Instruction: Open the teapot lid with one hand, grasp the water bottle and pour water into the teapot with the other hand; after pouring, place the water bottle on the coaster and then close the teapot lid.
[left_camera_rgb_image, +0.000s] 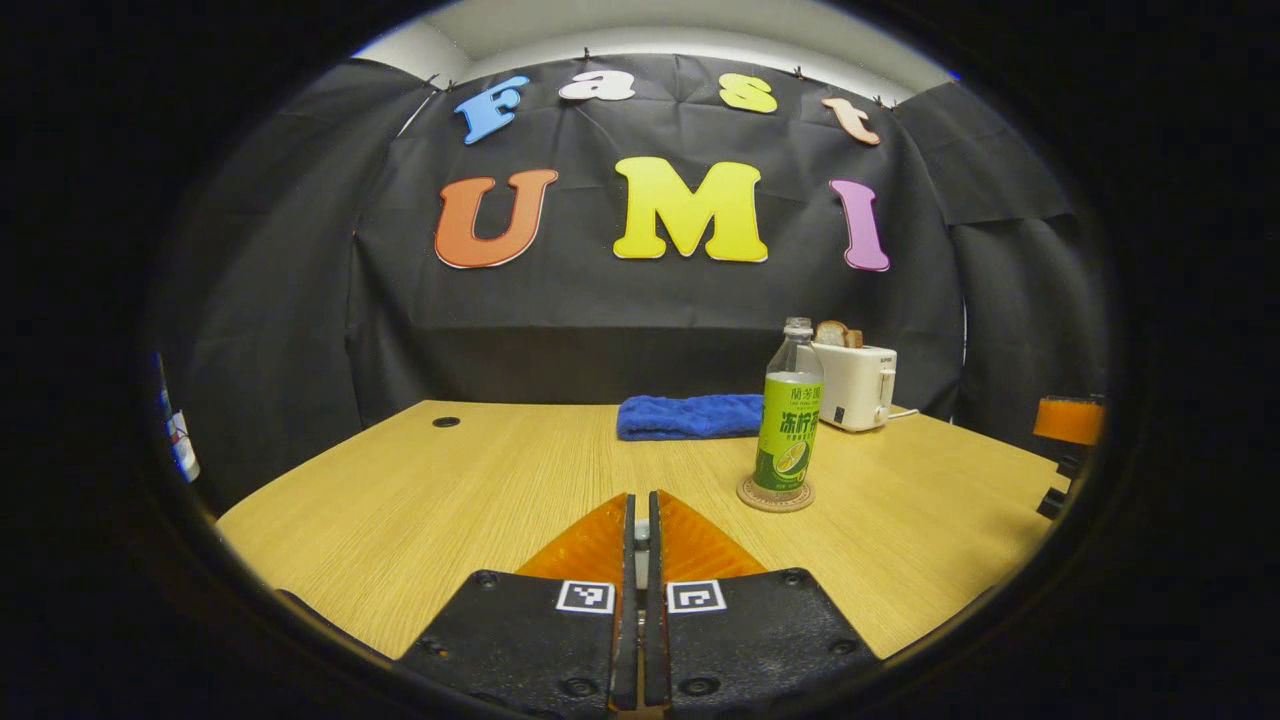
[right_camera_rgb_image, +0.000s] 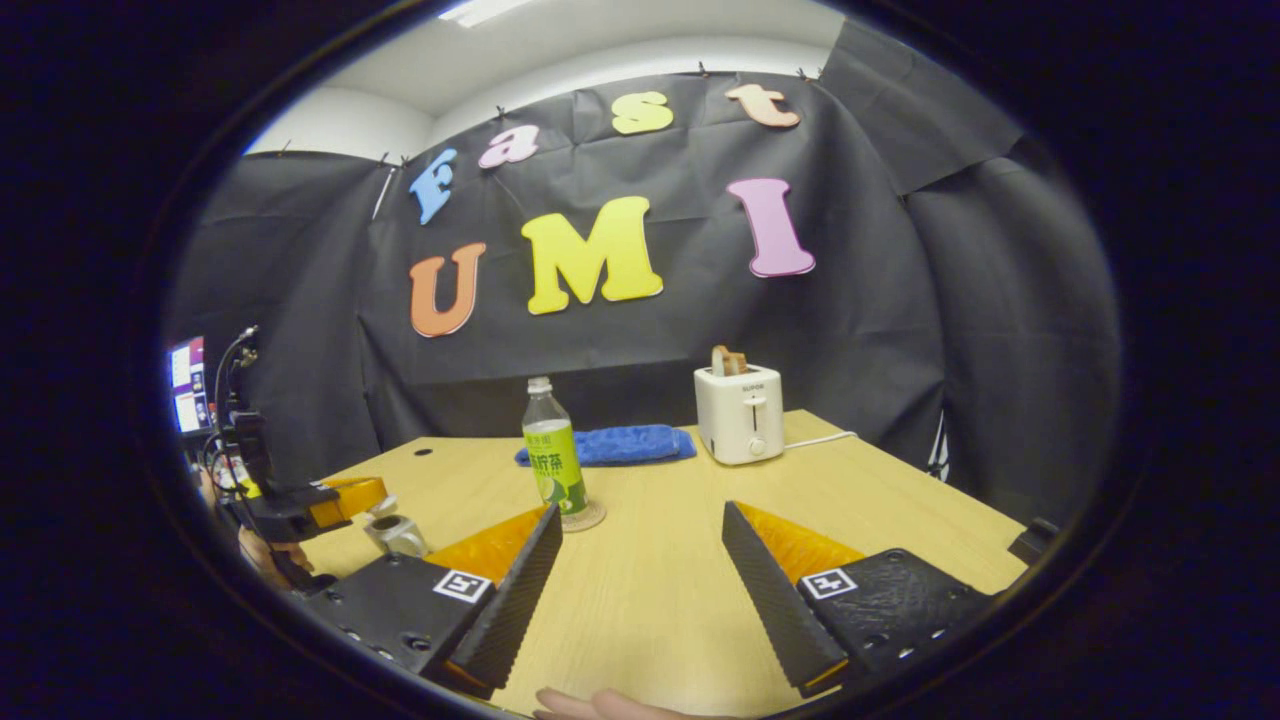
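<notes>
A: Water bottle (left_camera_rgb_image: 789, 420) standing upright on the round coaster (left_camera_rgb_image: 776, 494), out on the wooden bench (left_camera_rgb_image: 450, 490). Seen again in the right gripper view (right_camera_rgb_image: 552, 455), same footing, coaster (right_camera_rgb_image: 588, 517) peeking out at its base.

B: And the teapot?

A: Cannot make out a whole one. Just a small metal piece (right_camera_rgb_image: 397, 535) low at the left of the right gripper view, too cut off to name.

B: Left hand-held gripper?

A: Left hand-held gripper (left_camera_rgb_image: 641, 515) pressed together with barely a slit between the fingers, nothing caught there. Aimed across bare bench, bottle off to its right and farther ahead.

B: Right one?

A: Right hand-held gripper (right_camera_rgb_image: 643, 520) spread wide, holding nothing, hovering above the bench. Bottle just beyond its left finger (not touching).

B: Anything crowding the bottle?

A: Blue towel (left_camera_rgb_image: 690, 416) lying folded behind it, toward the wall. White toaster (left_camera_rgb_image: 855, 386) with bread poking out of the top, behind and right, cord trailing off. Small dark hole (left_camera_rgb_image: 446, 422) in the bench far left. Open wood between both grippers and the bottle.
</notes>
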